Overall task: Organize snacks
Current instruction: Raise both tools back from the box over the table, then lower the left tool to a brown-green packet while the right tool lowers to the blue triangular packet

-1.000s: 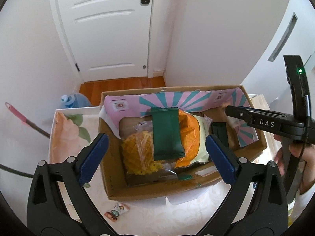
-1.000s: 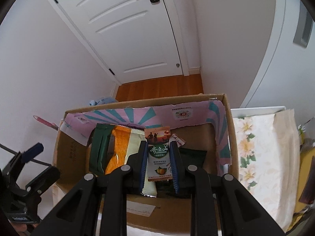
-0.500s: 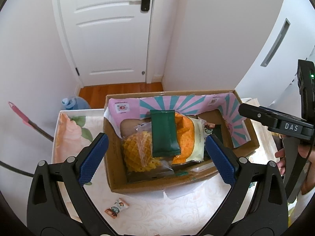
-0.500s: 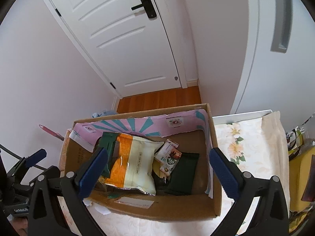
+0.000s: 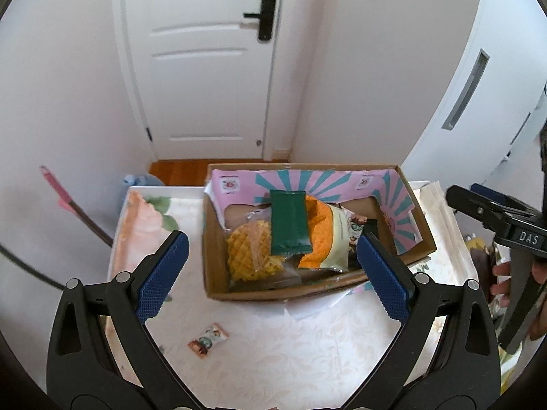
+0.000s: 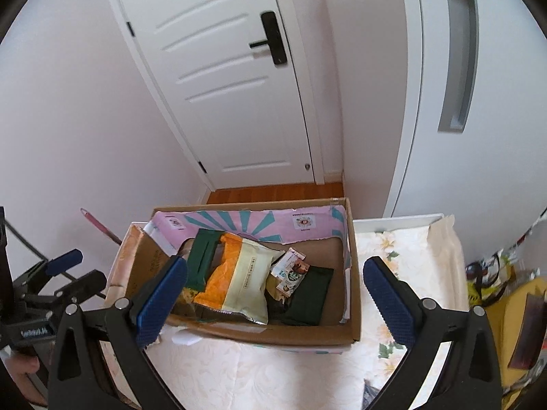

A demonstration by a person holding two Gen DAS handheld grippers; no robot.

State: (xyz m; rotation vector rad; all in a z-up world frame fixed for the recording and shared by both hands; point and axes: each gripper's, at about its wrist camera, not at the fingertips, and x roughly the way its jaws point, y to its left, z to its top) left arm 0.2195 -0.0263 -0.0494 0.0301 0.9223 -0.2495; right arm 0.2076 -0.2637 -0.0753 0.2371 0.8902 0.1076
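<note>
A cardboard box (image 5: 218, 283) (image 6: 273, 336) with a pink and teal lining sits on the flowered table. Inside lie a dark green packet (image 5: 289, 222) (image 6: 201, 259), a yellow waffle-pattern snack (image 5: 249, 256), an orange and cream bag (image 5: 324, 239) (image 6: 239, 280), a small brown and green sachet (image 6: 290, 273) and another dark green packet (image 6: 307, 297). A small wrapped snack (image 5: 208, 335) lies loose on the table in front of the box. My left gripper (image 5: 271, 276) is open and empty above the box's near side. My right gripper (image 6: 275, 302) is open and empty too, raised over the box.
A white door (image 5: 205, 68) and wooden floor (image 5: 191, 171) lie behind the table. A pink-handled stick (image 5: 65, 198) leans at the left wall. Yellow and dark items (image 6: 512, 307) crowd the table's right end. A hand (image 5: 502, 280) holds the other gripper at the right.
My right gripper let go of the small sachet, which now lies in the box, and opened wide. Both grippers rose and drew back from the box.
</note>
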